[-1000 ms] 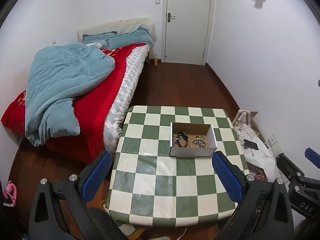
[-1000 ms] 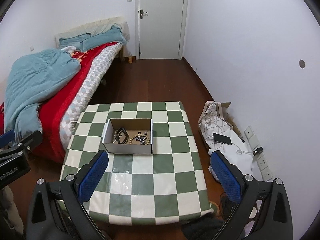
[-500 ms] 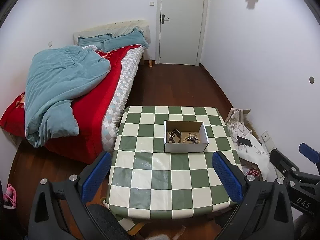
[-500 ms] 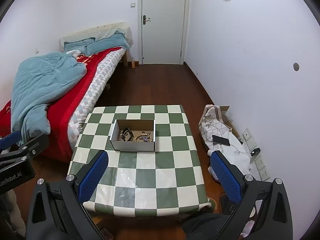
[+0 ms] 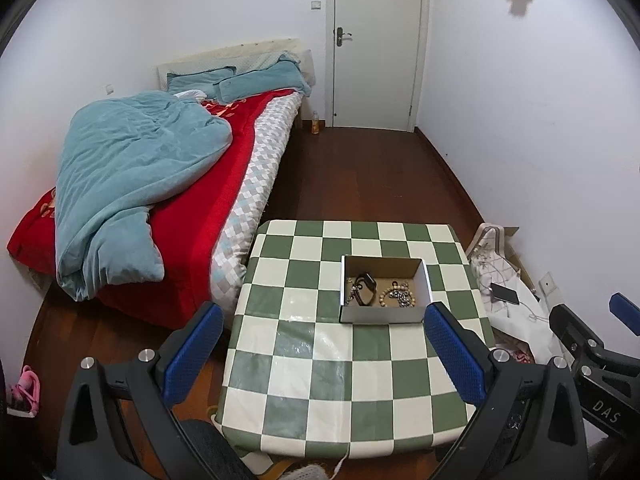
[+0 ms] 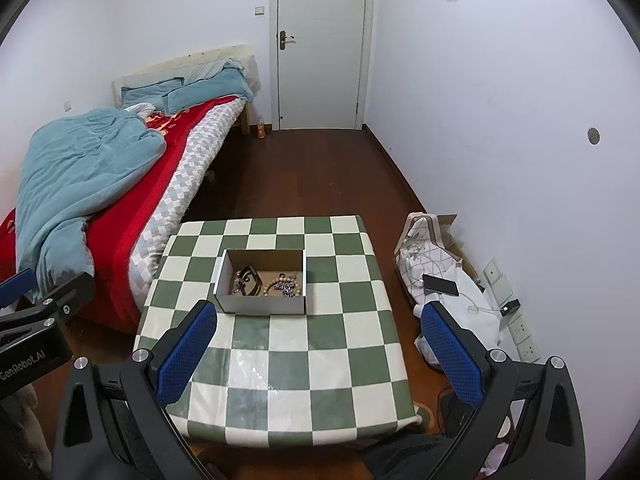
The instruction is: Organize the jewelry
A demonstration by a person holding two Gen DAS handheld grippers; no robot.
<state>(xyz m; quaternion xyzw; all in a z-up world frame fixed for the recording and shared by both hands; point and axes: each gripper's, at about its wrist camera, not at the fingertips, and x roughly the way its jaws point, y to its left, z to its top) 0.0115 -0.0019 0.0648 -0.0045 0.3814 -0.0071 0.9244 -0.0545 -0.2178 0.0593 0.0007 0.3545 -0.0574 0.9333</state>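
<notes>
A small white cardboard box (image 5: 384, 314) stands on a green-and-white checked table (image 5: 320, 364). It holds a black watch-like band (image 5: 363, 286) on its left side and beaded bracelets (image 5: 396, 294) on its right. The box also shows in the right wrist view (image 6: 260, 306), with the band (image 6: 246, 280) and the beads (image 6: 282, 285) inside. My left gripper (image 5: 322, 354) is open and empty, well above and in front of the box. My right gripper (image 6: 320, 350) is open and empty, likewise above the table's near half.
A bed with a red cover and a blue duvet (image 5: 132, 176) runs along the left. A white bag with a phone (image 6: 440, 285) on it lies on the floor right of the table. Wall sockets (image 6: 524, 332) sit low on the right wall. A closed door (image 5: 376, 44) is at the back.
Both grippers have drawn back and up from the table, so the box looks smaller and farther away. Both stay open and empty. The box has not moved.
</notes>
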